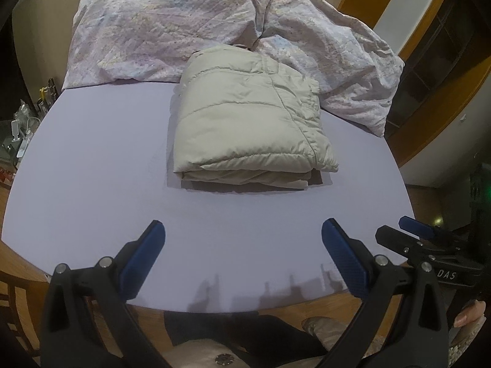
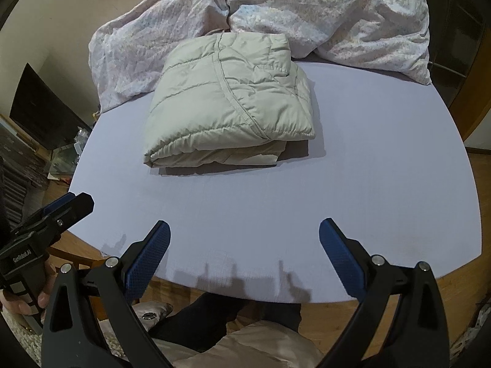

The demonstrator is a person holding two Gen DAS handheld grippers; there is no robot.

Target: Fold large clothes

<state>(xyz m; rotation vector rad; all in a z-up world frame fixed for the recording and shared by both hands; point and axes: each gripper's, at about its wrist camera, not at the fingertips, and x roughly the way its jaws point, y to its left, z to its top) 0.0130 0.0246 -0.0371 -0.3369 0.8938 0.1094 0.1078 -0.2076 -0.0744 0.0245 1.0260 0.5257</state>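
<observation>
A beige padded jacket (image 1: 248, 116) lies folded into a compact rectangle on the lilac bed sheet (image 1: 107, 165), also in the right wrist view (image 2: 227, 104). My left gripper (image 1: 242, 230) is open and empty, held back near the bed's front edge, well short of the jacket. My right gripper (image 2: 244, 230) is open and empty too, at the front edge. The right gripper shows at the right in the left wrist view (image 1: 408, 230); the left gripper shows at the left in the right wrist view (image 2: 70, 202).
A crumpled pale patterned quilt (image 1: 172, 30) is heaped along the back of the bed, touching the jacket's far side (image 2: 322, 9). Cluttered shelves (image 1: 21, 128) stand at the left. A wooden door frame (image 1: 442, 92) is at the right. A dark screen (image 2: 43, 107) stands left.
</observation>
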